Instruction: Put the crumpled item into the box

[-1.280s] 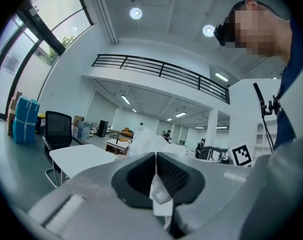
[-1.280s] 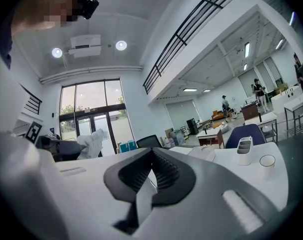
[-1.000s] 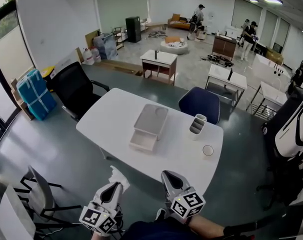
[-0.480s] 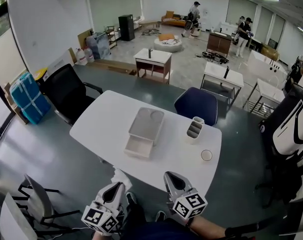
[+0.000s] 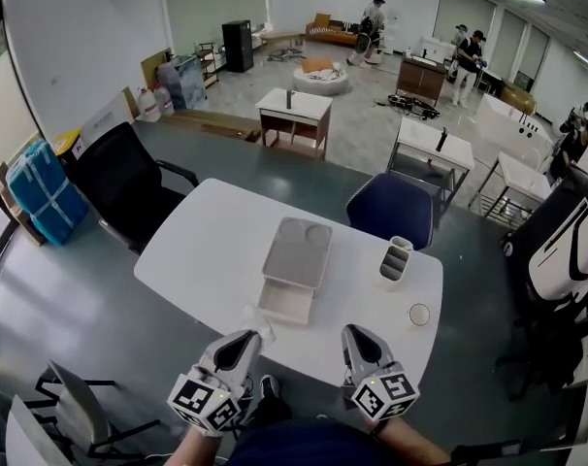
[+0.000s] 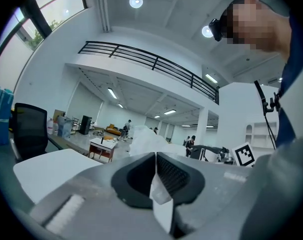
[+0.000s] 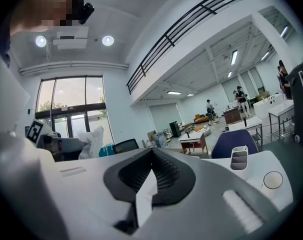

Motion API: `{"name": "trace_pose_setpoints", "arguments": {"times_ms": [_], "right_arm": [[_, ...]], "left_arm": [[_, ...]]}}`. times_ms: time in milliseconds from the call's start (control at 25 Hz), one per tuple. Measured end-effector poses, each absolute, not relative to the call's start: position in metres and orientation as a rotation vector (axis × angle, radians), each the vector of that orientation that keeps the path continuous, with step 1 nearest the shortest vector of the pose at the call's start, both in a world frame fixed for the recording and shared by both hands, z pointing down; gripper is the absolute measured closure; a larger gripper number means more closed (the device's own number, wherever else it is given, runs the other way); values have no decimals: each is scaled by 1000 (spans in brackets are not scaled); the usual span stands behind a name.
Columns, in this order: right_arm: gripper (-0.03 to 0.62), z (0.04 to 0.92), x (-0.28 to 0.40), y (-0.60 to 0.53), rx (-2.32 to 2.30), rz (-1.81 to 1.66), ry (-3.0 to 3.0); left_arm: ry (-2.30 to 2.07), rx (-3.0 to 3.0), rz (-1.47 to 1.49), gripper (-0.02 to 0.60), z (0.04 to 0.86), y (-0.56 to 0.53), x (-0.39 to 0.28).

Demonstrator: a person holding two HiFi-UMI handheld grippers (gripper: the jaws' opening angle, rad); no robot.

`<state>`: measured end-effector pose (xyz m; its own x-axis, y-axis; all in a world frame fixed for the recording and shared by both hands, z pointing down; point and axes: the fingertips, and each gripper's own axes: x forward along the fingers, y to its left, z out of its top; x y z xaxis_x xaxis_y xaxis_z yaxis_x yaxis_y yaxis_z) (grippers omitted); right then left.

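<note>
My left gripper [image 5: 249,339] clamped on a crumpled white paper wad [image 5: 259,324], my right gripper [image 5: 355,337] closed and empty, both at the white table's [image 5: 202,250] near edge, grey drawer box [image 5: 297,253] ahead

Matt plastic box [image 5: 296,252] (smooth table [image 5: 192,250])

The head view looks forward and steeply down from above the near edge of the white bench [image 5: 207,241], with the whole bench and the open office beyond in frame. Both hand-held grippers sit close at its bottom edge, left hand-held gripper [image 5: 247,338] and right hand-held gripper [image 5: 356,335].

The left gripper view rides low and close behind its own jaws. It faces level over the bench top toward the far room.

The right gripper view does the same from the bench's other side, taking in the pen holder [image 7: 238,159].

All three views share the bench, the small desk [image 5: 294,108] and the crumpled item [image 5: 258,324].
</note>
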<state>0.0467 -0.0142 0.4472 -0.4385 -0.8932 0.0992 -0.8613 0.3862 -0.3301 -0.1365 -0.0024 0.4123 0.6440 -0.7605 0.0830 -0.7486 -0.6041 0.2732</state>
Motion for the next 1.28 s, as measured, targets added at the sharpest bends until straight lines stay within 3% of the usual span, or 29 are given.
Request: {"name": "trace_pose_setpoints", "arguments": {"times_ms": [760,1280], "right_arm": [[592,462,8,-100,-1891,-530,2383],[592,478,57,-129,-1935,-560,2341]], "left_arm": [[-939,2616,-52,569,436,-130,-180],[-893,2625,93,569,480,-165,-124]]}}
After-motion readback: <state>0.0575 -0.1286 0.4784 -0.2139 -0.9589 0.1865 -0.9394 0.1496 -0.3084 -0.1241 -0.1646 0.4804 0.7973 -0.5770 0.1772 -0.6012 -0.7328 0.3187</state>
